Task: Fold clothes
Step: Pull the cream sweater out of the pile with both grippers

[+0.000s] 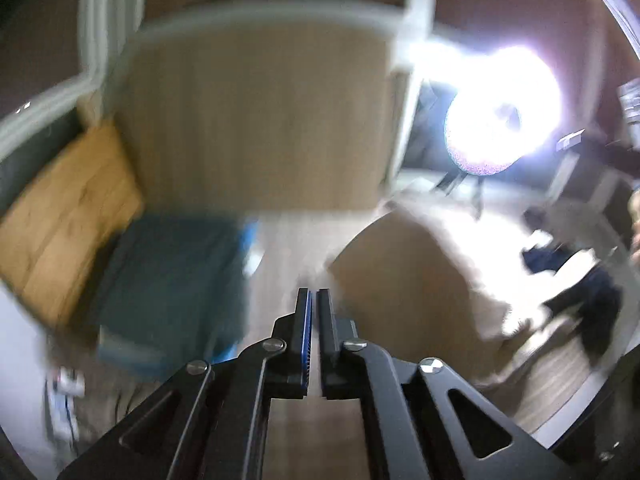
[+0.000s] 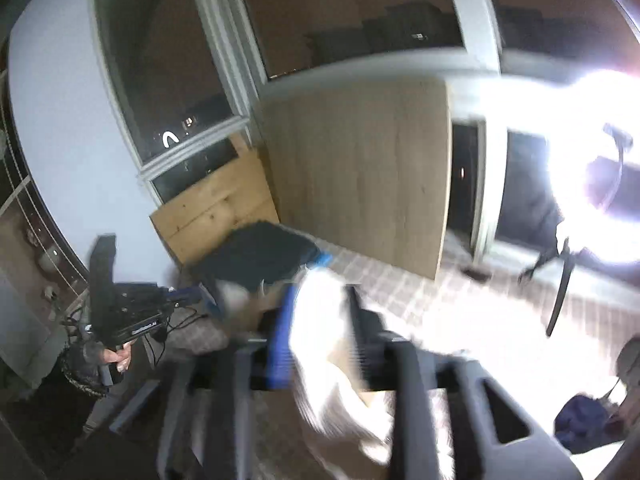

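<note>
The left gripper (image 1: 313,300) is closed with nothing between its jaws, pointing down at a blurred floor and a tan box (image 1: 404,276). The right gripper (image 2: 320,312) stands part open with a white cloth (image 2: 340,380) between its jaws; blur hides whether the pads press on it, so a grip cannot be told. The cloth hangs low in front of the camera, probably being carried for folding. A dark garment (image 2: 584,420) lies at the lower right, apart.
</note>
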`<state>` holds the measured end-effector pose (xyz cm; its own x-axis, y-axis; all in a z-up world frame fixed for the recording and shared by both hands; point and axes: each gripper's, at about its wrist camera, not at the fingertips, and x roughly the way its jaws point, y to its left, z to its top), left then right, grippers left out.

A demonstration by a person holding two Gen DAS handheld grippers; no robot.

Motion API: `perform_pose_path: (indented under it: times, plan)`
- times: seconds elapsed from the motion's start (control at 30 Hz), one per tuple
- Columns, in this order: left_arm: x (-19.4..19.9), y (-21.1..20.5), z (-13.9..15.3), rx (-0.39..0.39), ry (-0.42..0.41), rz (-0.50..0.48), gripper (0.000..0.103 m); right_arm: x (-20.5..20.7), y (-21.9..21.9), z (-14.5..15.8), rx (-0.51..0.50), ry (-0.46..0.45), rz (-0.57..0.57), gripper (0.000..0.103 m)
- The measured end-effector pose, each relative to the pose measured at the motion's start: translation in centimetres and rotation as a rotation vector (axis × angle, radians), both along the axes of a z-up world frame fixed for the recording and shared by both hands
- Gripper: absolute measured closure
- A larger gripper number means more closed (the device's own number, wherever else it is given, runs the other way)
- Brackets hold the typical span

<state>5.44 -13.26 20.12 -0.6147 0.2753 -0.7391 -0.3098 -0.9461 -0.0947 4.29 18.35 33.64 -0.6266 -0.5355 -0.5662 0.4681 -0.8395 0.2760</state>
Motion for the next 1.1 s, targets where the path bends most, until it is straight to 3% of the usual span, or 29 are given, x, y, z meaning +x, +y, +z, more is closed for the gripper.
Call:
perform_pose_path:
  times: [0.07,0.17,0.23,0.3,0.47,0.57,0.63,0.67,0.7,0.73,0.87,1.03,1.1]
  plan:
    - [0.2,-0.4,-1.4,0.033,-0.033,-0.01,0.103,1.0,3.3,-2.8,-0.031,-0.027,-0.086,0.045]
    - [-0.3,3.2,-1.8,0.075,-0.051,-0.122,0.097,1.8,7.0,-6.8,-0.031,-0.105,-0.228,0.045]
    - [0.2,6.6,-2.7,0.095,-0.071,-0.249,0.074,3.1,10.4,-11.4,0.001,-0.196,-0.341,0.045]
    - [1.3,11.2,-4.1,0.103,-0.106,-0.4,0.063,4.5,12.2,-14.9,0.01,-0.287,-0.425,0.045]
    - [6.3,24.5,-9.0,0.033,-0.212,-0.734,0.062,9.1,17.4,-20.7,-0.066,-0.412,-0.575,0.045]
    - [8.9,30.0,-12.0,-0.102,-0.221,-0.833,0.062,10.6,18.6,-21.1,-0.086,-0.418,-0.588,0.045]
    - [9.3,31.6,-13.6,-0.207,-0.187,-0.838,0.062,11.3,19.0,-21.2,-0.079,-0.414,-0.586,0.045]
    - [9.3,32.1,-14.2,-0.24,-0.177,-0.836,0.065,11.5,19.2,-21.2,-0.075,-0.411,-0.585,0.045]
    - [8.8,32.2,-14.4,-0.229,-0.182,-0.827,0.084,11.7,19.3,-21.3,-0.07,-0.408,-0.589,0.045]
    - [8.2,32.0,-14.3,-0.195,-0.197,-0.816,0.088,11.8,19.5,-21.3,-0.07,-0.408,-0.598,0.045]
    - [6.1,29.1,-10.3,-0.03,-0.215,-0.753,0.092,11.8,20.4,-21.3,-0.078,-0.399,-0.622,0.045]
    - [4.8,20.7,1.0,0.244,-0.127,-0.663,0.093,10.8,20.3,-20.0,-0.065,-0.369,-0.611,0.045]
    - [4.3,16.1,5.2,0.315,-0.057,-0.609,0.093,10.3,19.7,-18.9,-0.066,-0.343,-0.586,0.045]
